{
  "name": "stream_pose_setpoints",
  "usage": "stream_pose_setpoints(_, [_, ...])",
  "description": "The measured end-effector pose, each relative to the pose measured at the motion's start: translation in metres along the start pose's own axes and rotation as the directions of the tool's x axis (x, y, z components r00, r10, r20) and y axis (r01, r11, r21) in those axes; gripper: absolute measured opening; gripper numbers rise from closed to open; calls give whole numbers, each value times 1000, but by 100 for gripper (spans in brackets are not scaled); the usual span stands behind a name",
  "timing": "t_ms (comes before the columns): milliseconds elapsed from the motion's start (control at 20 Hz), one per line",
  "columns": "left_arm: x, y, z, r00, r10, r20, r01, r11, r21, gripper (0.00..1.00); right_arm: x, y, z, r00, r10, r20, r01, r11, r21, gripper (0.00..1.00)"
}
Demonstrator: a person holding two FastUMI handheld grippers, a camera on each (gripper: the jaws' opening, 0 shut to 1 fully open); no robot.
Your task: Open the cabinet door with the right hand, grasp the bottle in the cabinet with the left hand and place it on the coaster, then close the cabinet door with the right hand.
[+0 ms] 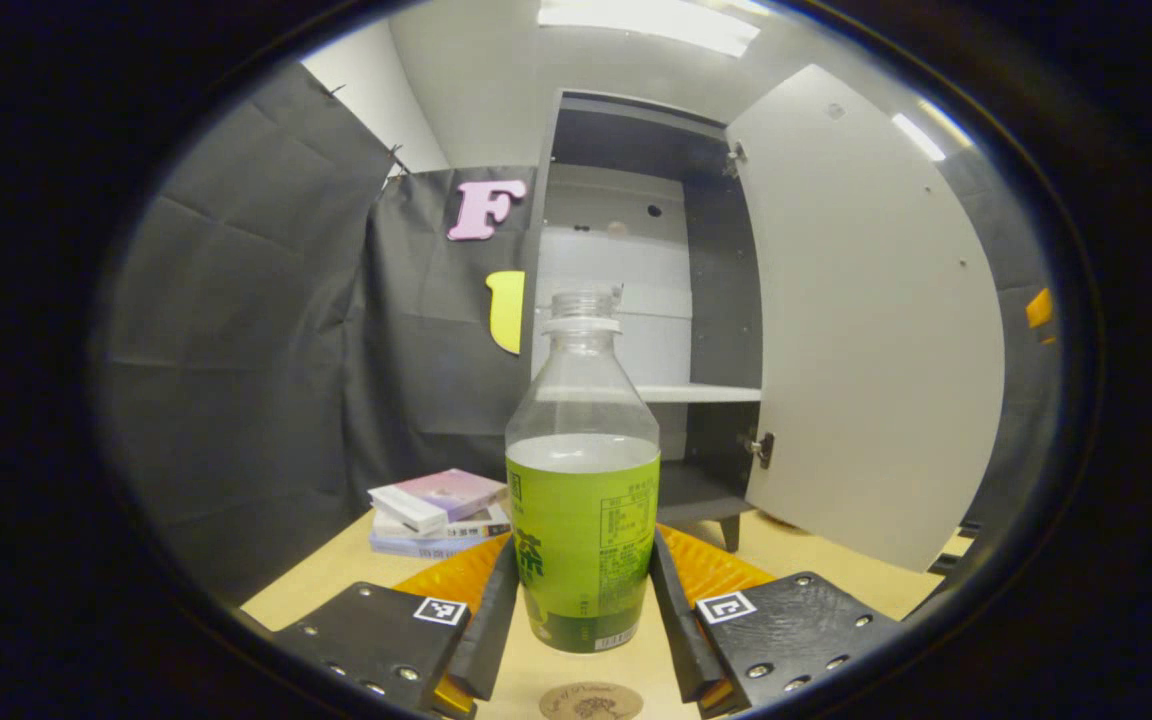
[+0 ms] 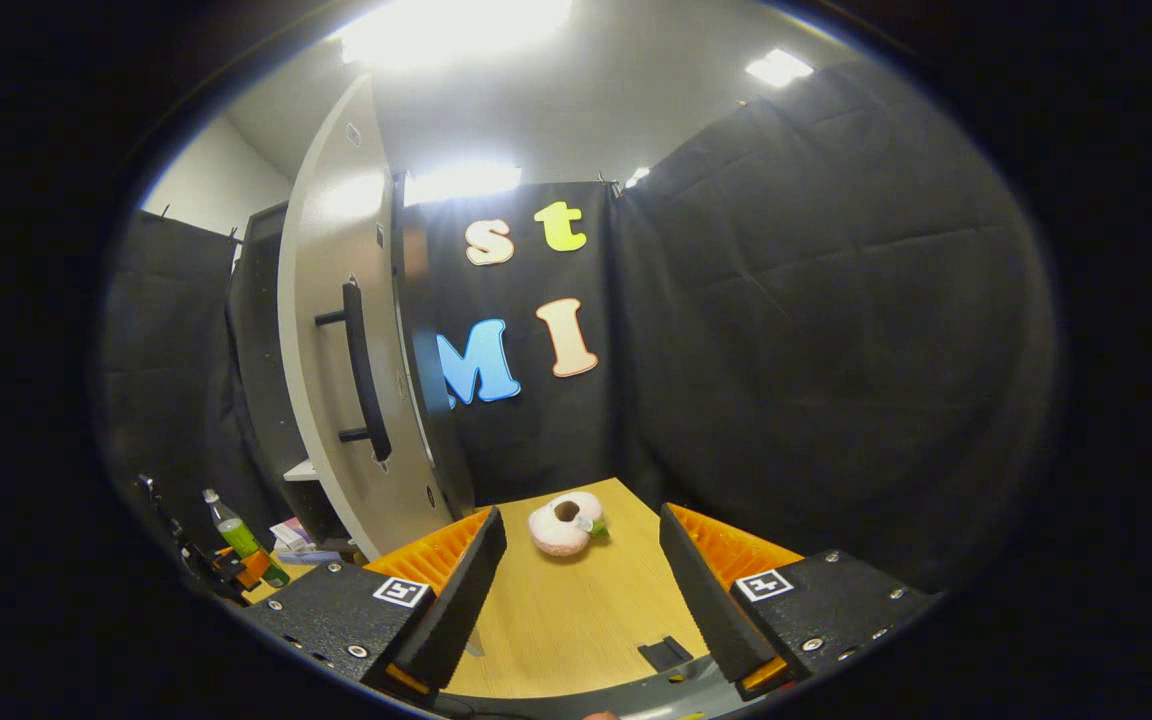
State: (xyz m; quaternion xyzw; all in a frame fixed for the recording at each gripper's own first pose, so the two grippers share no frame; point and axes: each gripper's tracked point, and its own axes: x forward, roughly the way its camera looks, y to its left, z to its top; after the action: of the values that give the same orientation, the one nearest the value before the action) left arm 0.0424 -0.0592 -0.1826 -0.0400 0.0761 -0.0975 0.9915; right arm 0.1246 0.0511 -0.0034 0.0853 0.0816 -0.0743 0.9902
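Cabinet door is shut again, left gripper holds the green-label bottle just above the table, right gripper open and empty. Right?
Not quite: the cabinet door is wide open, not shut. The left gripper view shows it swung out to the right with the shelves exposed. The rest holds: the left gripper clamps the bottle just above the table, and the right gripper is open and empty.

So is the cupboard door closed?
No, in the left gripper view the cabinet door is swung wide open, showing the shelf inside behind the bottle.
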Motion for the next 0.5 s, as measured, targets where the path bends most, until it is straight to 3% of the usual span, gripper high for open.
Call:
stream_pose_setpoints(100, [-4, -3, -24, 1000, -1, -26, 2, 1000, 7, 68, -2, 1, 0, 1000, -8, -7, 8, 1000, -13, 91])
stream_pose_setpoints(250, [-6, -6, -60, 998, -3, -63, 4, 1000, 23, 68, -8, 2, 1, 1000, -17, -18, 17, 999, -37, 95])
stream_pose_setpoints(300, [-7, -6, -71, 997, 0, -72, 2, 1000, 29, 72, -9, 2, 2, 1000, -21, -21, 20, 999, -45, 91])
stream_pose_setpoints(400, [-8, -6, -94, 995, 4, -96, -1, 999, 35, 64, -12, 3, 4, 999, -28, -23, 27, 998, -63, 95])
stream_pose_setpoints(500, [-7, -9, -115, 992, 9, -123, -6, 1000, 28, 72, -15, 5, 4, 999, -31, -27, 29, 997, -78, 91])
